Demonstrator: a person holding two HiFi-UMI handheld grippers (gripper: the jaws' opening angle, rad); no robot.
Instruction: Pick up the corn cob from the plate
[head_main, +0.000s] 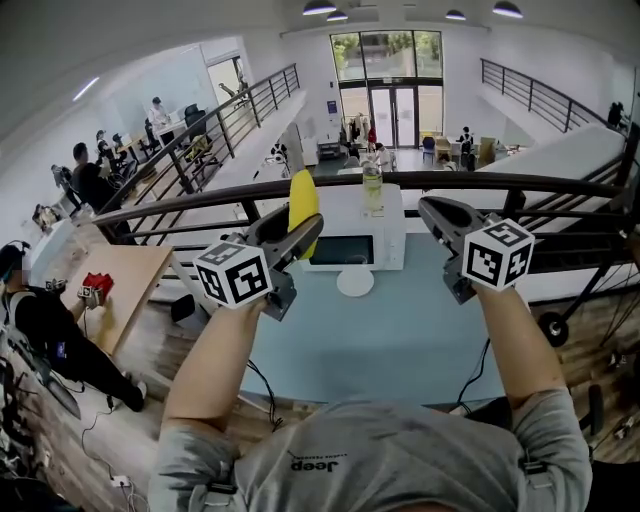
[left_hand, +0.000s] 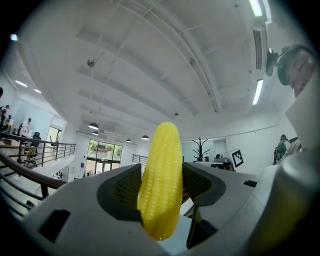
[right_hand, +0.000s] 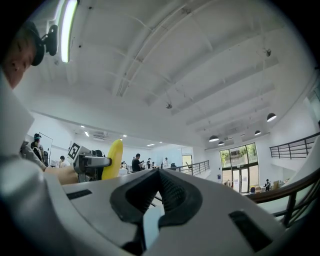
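A yellow corn cob (left_hand: 161, 185) stands upright between the jaws of my left gripper (left_hand: 161, 192), which is shut on its lower half. In the head view the corn cob (head_main: 303, 203) rises above the left gripper (head_main: 297, 238), held high over the table. A small white plate (head_main: 355, 283) lies bare on the light blue table (head_main: 400, 340) below. My right gripper (head_main: 436, 212) is raised at the same height to the right, shut with nothing in it. The right gripper view has its jaws (right_hand: 159, 187) meeting and the corn cob (right_hand: 113, 160) off to the left.
A white microwave (head_main: 352, 232) stands at the table's far edge with a clear bottle (head_main: 372, 185) on top. A dark railing (head_main: 200, 200) runs behind it. People sit at desks on the left.
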